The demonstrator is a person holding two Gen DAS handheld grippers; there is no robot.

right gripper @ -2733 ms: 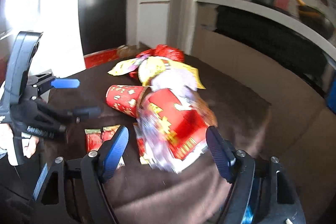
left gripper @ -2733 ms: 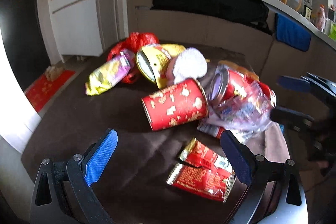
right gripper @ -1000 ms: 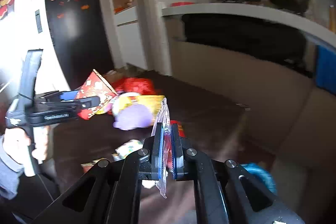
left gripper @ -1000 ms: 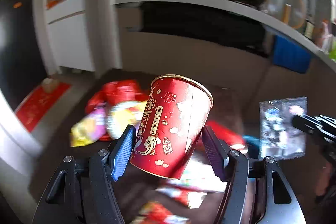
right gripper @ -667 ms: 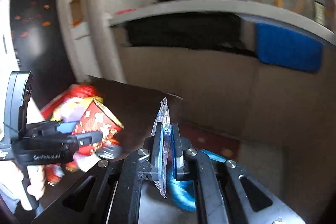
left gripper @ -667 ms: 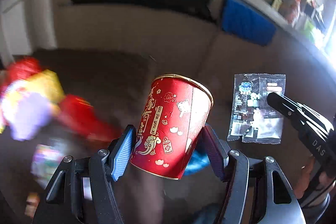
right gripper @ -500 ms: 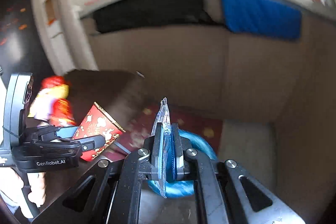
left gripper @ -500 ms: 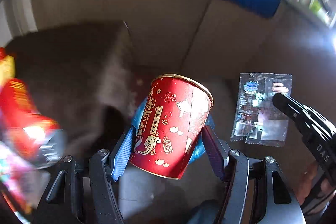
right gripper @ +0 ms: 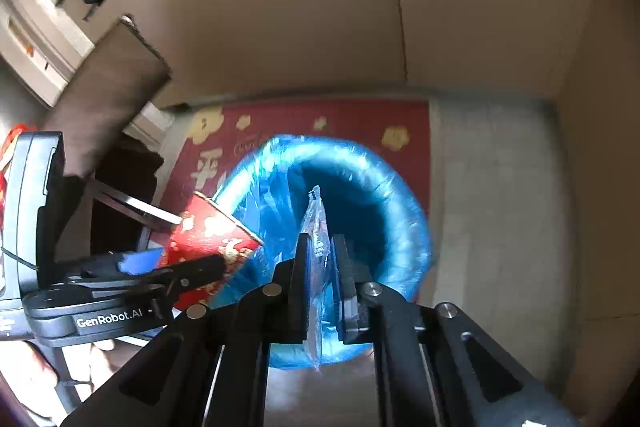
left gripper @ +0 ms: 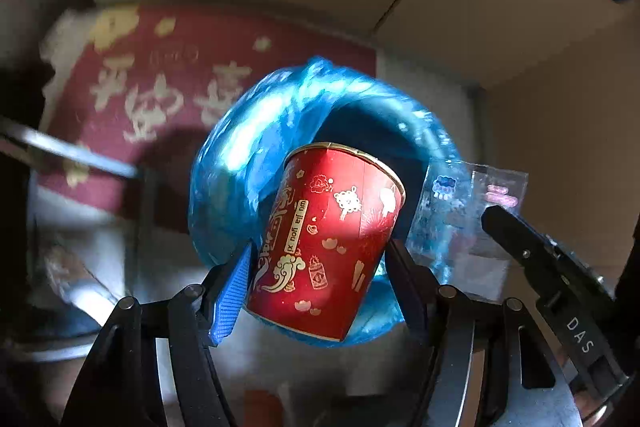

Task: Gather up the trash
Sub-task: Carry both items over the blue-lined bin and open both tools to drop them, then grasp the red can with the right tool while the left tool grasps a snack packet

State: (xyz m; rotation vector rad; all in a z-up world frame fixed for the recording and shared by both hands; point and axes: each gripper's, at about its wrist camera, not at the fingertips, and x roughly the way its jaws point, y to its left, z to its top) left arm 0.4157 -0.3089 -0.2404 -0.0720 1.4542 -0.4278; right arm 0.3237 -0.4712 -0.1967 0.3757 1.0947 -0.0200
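Both tongs hold trash over blue bin (left gripper: 248, 155).

Both grippers point steeply down at the blue-lined bin (right gripper: 360, 211). The left gripper (left gripper: 320, 267) clamps the red paper cup (left gripper: 328, 239) over the bin's near-left rim. The right gripper (right gripper: 320, 267), its jaws just parting slightly, has the clear wrapper (right gripper: 316, 239) between them above the bin's mouth.

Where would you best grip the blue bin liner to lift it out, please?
Probably the rolled rim of the blue bin liner, pinched from above across its far edge: the mouth faces up, and that folded band is the one free lip.
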